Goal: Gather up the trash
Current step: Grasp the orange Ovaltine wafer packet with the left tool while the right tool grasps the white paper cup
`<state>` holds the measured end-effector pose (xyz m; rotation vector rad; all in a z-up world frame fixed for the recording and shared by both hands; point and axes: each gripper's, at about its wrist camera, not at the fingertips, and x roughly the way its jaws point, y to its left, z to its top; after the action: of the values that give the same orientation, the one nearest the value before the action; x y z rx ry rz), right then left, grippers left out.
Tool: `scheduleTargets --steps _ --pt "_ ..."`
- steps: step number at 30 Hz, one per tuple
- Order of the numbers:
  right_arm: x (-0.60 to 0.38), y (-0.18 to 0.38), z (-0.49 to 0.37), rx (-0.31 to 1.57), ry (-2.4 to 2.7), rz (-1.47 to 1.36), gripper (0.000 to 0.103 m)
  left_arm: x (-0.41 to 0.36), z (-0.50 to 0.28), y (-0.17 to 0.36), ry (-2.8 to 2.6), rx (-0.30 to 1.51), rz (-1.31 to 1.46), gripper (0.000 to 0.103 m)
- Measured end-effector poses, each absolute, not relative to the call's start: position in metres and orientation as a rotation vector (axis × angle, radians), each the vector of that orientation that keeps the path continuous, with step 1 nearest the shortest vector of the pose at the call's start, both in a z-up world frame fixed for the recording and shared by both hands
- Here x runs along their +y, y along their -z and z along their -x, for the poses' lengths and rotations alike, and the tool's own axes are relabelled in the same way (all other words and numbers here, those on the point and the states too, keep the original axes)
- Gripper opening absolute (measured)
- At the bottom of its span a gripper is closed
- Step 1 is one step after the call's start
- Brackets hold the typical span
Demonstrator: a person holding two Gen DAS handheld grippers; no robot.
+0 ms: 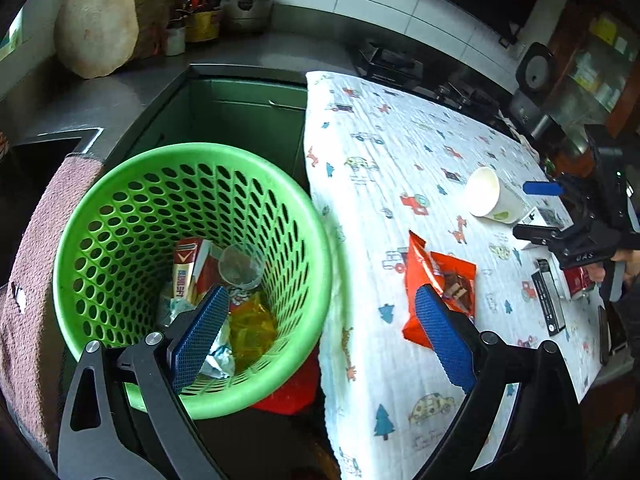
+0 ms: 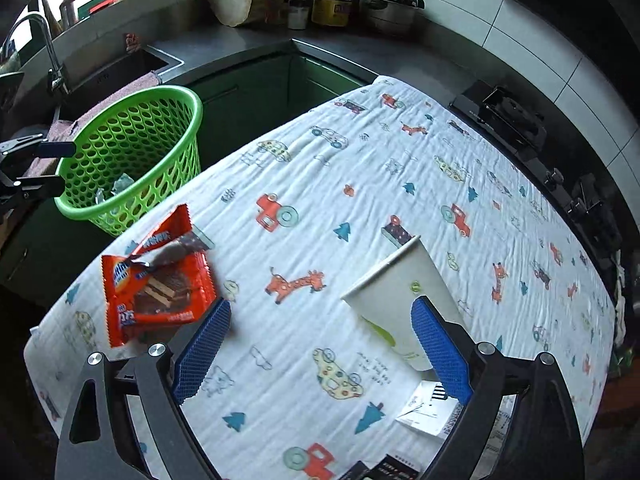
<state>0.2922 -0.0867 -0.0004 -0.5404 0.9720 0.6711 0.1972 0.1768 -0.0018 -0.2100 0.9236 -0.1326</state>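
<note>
A green perforated basket (image 1: 120, 200) stands left of the table and holds wrappers and a clear plastic cup (image 1: 241, 266); it also shows in the right wrist view (image 2: 132, 136). My left gripper (image 1: 320, 328) is open and empty, above the gap between the basket and the table edge. An orange snack wrapper (image 1: 436, 280) lies at the table's near left, also in the right wrist view (image 2: 156, 284). A white paper cup (image 2: 404, 300) lies on its side, also in the left wrist view (image 1: 492, 196). My right gripper (image 2: 320, 344) is open and empty, its right pad beside the cup.
The table wears a white cloth with cartoon prints (image 2: 360, 160). Small boxes and cards (image 2: 428, 408) lie at its near right. A dark counter with a sink (image 2: 112, 68), bottles, a pot and a stove (image 2: 512, 120) runs behind. A pink towel (image 1: 36, 280) hangs beside the basket.
</note>
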Motion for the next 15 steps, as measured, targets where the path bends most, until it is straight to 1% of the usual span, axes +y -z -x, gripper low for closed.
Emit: scheduleTargets --steps 8,15 --pt "-0.092 0.024 -0.317 0.995 -0.684 0.766 0.089 0.137 -0.208 0.003 0.217 0.946 0.160 0.093" --pt "-0.088 0.047 -0.337 1.003 -0.706 0.883 0.090 0.112 -0.215 0.008 0.277 0.965 0.108 0.093"
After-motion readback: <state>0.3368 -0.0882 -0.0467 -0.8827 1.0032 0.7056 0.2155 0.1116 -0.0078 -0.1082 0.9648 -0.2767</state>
